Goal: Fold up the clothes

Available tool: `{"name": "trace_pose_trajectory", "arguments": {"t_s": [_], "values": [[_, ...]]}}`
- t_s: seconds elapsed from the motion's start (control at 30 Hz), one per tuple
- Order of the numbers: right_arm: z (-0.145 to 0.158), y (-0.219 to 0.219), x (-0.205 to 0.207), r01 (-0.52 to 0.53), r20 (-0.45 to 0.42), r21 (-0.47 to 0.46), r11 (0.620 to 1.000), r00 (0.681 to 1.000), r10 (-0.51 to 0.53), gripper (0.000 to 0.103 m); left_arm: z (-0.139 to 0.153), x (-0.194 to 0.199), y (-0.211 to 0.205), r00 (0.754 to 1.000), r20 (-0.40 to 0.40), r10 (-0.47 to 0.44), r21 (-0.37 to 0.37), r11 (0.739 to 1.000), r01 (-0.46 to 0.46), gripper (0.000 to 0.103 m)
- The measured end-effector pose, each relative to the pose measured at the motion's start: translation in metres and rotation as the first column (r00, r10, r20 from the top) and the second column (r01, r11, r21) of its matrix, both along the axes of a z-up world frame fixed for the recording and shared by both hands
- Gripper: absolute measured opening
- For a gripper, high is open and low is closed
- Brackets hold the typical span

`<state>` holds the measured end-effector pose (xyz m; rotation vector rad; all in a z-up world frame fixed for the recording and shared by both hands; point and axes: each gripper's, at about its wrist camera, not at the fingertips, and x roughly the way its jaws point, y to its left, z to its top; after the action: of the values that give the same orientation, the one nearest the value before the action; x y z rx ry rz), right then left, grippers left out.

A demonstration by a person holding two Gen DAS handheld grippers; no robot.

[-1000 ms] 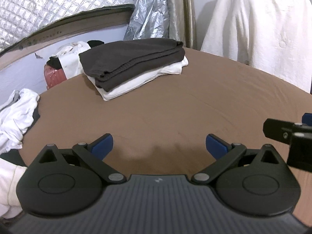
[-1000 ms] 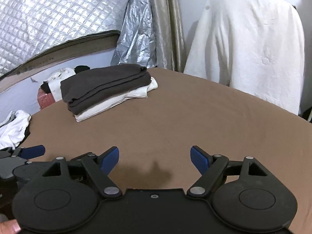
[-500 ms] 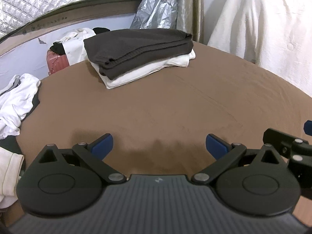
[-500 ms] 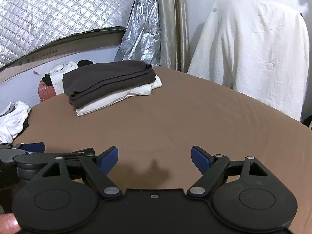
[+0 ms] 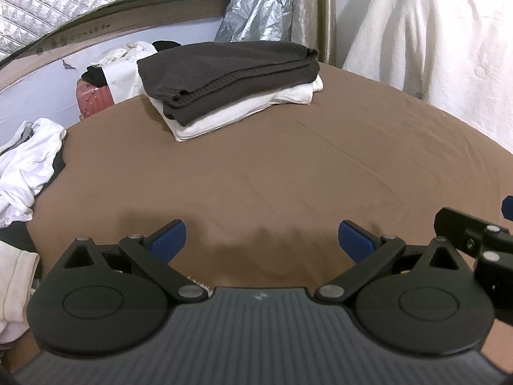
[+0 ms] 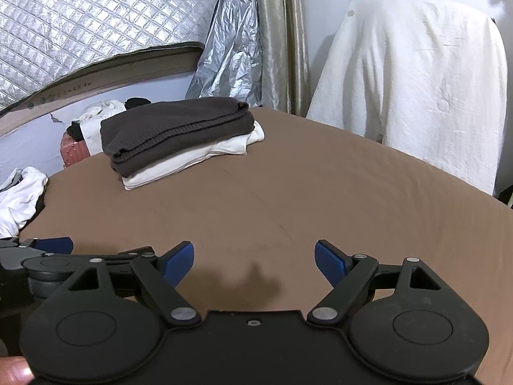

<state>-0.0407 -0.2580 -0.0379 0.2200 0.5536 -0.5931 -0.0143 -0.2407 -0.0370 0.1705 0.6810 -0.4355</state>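
So both grippers are held low over the brown-covered bench (image 5: 288,166), pointed down at a slant. The left gripper (image 5: 261,240) is seen with its blue fingers (image 5: 168,240) spread wide apart, and nothing is caught between them, just bare brown cloth underneath. Same deal with the right gripper (image 6: 254,258): its fingers (image 6: 178,261) are spread wide too, and nothing is gripped. The two are parked side by side, since a bit of the right one is visible at the right edge of the left wrist view.

The folded clothes are stacked at the far left part of the bench, well apart from both grippers. A dark grey sweater (image 5: 224,73) is laid on top of a folded white garment (image 5: 243,109), and the pile looks pretty neat.

A crumpled white garment (image 5: 25,166) is left hanging off the left edge of the bench. Behind the stack, a pink suitcase (image 5: 93,96) with more loose clothes heaped on it can be made out. A white sheet (image 6: 416,80) is draped over something at the back right, beside a quilted silver cover (image 6: 80,25) on the wall.
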Motion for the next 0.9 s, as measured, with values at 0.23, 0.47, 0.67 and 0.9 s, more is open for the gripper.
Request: {"name": "trace_pose_trajectory", "arguments": {"t_s": [0.23,0.47,0.67,0.9], "values": [[-0.0014,-0.0010,-0.0003,0.006,0.002,0.007,1.000,1.000,-0.006,0.086,-0.0013,0.0001,-0.0003,1.000,0.003,0.001,0.000,1.000,-0.001,0.103],[-0.0027,-0.0033,-0.0012,0.008,0.000,0.016,1.000,1.000,-0.008,0.086,-0.0020,-0.0008,-0.0012,1.000,0.000,0.004,0.004,1.000,-0.004,0.103],[-0.0045,-0.0040,-0.0003,0.010,0.000,0.024,1.000,1.000,-0.010,0.086,-0.0032,0.0005,-0.0016,1.000,-0.006,0.006,0.006,1.000,-0.006,0.103],[-0.0050,-0.0035,0.0007,0.011,-0.003,0.021,1.000,1.000,-0.011,0.086,-0.0049,0.0029,-0.0012,1.000,-0.022,0.011,0.005,1.000,-0.011,0.103]]}}
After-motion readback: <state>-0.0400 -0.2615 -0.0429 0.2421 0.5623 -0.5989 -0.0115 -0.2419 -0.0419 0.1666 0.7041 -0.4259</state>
